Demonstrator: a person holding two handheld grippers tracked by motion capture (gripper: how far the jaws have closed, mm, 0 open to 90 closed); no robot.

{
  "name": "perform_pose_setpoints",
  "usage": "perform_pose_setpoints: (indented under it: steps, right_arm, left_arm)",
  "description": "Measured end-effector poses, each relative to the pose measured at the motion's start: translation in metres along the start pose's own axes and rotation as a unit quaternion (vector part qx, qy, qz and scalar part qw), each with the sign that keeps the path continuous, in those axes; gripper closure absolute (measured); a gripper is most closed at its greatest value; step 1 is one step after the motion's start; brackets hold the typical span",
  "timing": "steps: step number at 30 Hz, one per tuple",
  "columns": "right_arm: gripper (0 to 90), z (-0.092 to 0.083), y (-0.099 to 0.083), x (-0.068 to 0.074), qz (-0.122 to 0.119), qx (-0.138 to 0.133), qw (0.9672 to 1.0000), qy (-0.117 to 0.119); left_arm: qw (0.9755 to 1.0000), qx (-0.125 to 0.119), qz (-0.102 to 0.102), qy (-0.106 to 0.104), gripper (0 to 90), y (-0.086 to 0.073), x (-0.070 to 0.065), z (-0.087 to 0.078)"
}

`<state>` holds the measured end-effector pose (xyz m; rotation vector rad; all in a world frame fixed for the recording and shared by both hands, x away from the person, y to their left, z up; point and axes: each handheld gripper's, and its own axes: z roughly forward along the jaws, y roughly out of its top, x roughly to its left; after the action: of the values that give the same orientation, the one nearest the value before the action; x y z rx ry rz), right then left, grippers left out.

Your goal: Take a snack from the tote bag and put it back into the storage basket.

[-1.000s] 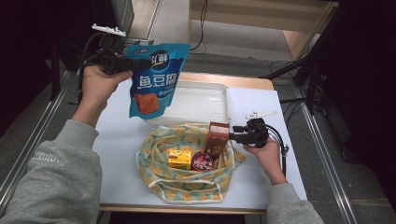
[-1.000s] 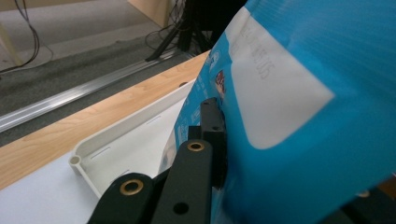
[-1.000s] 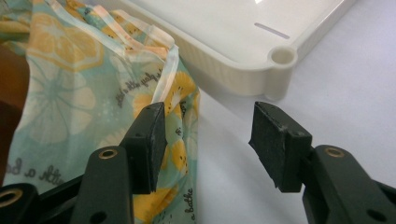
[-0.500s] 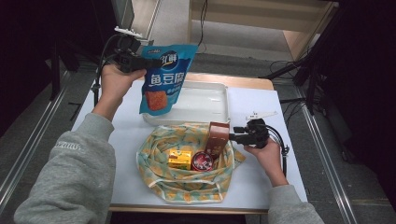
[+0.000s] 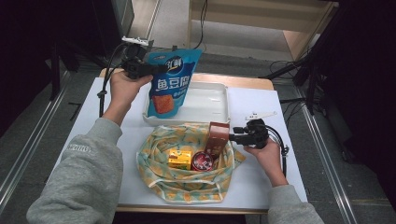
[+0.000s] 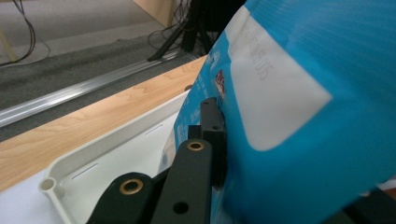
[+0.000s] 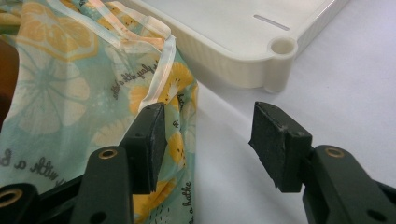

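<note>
Tabletop [image 5: 289, 116]: white surface with a wooden strip along its far edge; it carries everything listed below.

Cloth bag [image 5: 187, 179]: pale green with a yellow citrus print, slumped open at the near middle of the tabletop, its mouth facing up. In your right gripper view its hem [image 7: 159, 70] lies against one pad.

White tray [image 5: 205, 100]: shallow, rectangular, at the far middle of the tabletop, just beyond the cloth bag. Its corner [image 7: 282, 46] shows in your right gripper view.

Blue snack pouch [image 5: 169, 84]: held upright over the left end of the white tray, its lower edge down at the tray; whether it touches the tray floor cannot be told. In your left gripper view the pouch [image 6: 299, 93] fills the right side.

Brown carton [image 5: 217, 137]: stands upright inside the cloth bag, at its right rim.

Yellow box [image 5: 180, 158]: lies inside the cloth bag, near its middle.

Red round tin [image 5: 201, 161]: inside the cloth bag, touching the yellow box on its right.

Left gripper [image 5: 140, 69]: in your left hand above the far left of the tabletop, jaws clamped on the upper left edge of the blue snack pouch.

Right gripper [image 7: 208, 142]: in your right hand at the right side of the tabletop, pointing at the cloth bag's right rim; jaws stand apart with nothing pinched between them.
</note>
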<state>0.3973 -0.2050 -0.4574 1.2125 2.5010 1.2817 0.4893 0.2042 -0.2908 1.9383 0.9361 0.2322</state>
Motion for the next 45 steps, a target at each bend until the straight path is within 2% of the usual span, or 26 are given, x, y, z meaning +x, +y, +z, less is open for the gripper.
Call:
perform_pose_setpoints:
  steps: [2,5,8,10,13,18,21,28,32,36,41,43,45]
  right_arm:
    - [46.2,0.001,0.0,0.0,0.001,0.001,1.0,-0.001]
    - [46.2,0.001,0.0,0.0,0.001,0.001,1.0,-0.001]
    - [46.2,0.001,0.0,0.001,-0.001,0.003,1.0,0.0]
    - [46.2,0.002,0.0,0.001,0.0,0.006,1.0,-0.002]
    - [46.2,0.002,0.0,0.001,-0.001,0.007,1.0,-0.003]
    - [46.2,0.003,0.0,0.002,-0.005,0.006,1.0,-0.003]
    - [46.2,0.003,0.0,0.001,-0.004,0.007,1.0,-0.003]
    - [46.3,0.003,0.0,0.002,-0.006,0.006,1.0,-0.004]
    - [46.3,0.003,0.0,0.001,-0.006,0.007,1.0,-0.004]
    - [46.3,0.002,0.0,0.001,-0.003,0.008,1.0,-0.003]
    - [46.2,0.002,0.0,0.001,-0.005,0.007,1.0,-0.003]
    - [46.3,0.003,0.0,0.001,-0.005,0.008,0.9999,-0.004]
    - [46.3,0.002,0.0,0.001,-0.006,0.008,0.9999,-0.004]
  left_arm:
    - [1.0,-0.003,0.005,-0.002,90.0,-0.004,0.0,0.001]
    - [1.0,-0.004,0.0,-0.002,90.0,-0.009,0.002,0.001]
    - [1.0,0.009,0.0,0.002,90.0,-0.014,0.003,0.002]
    - [0.9999,0.01,0.007,0.003,89.9,-0.017,0.002,0.004]
    - [1.0,0.004,0.005,-0.003,89.8,-0.02,0.003,0.006]
    - [1.0,-0.003,0.002,-0.004,89.8,-0.019,0.002,0.012]
    - [0.9999,-0.01,-0.008,-0.012,89.7,-0.019,0.003,0.016]
    - [1.0,0.001,-0.007,-0.006,89.1,-0.011,0.004,0.026]
    - [0.9998,0.003,-0.012,-0.014,87.0,-0.012,0.004,0.031]
    - [0.9997,0.005,-0.017,-0.015,82.2,-0.012,0.004,0.03]
    - [0.9995,0.02,-0.013,-0.021,65.7,-0.014,0.002,0.026]
    - [0.9993,0.03,-0.011,-0.02,60.6,-0.015,0.0,0.025]
    - [0.9994,0.029,-0.009,-0.016,57.3,-0.017,-0.002,0.024]
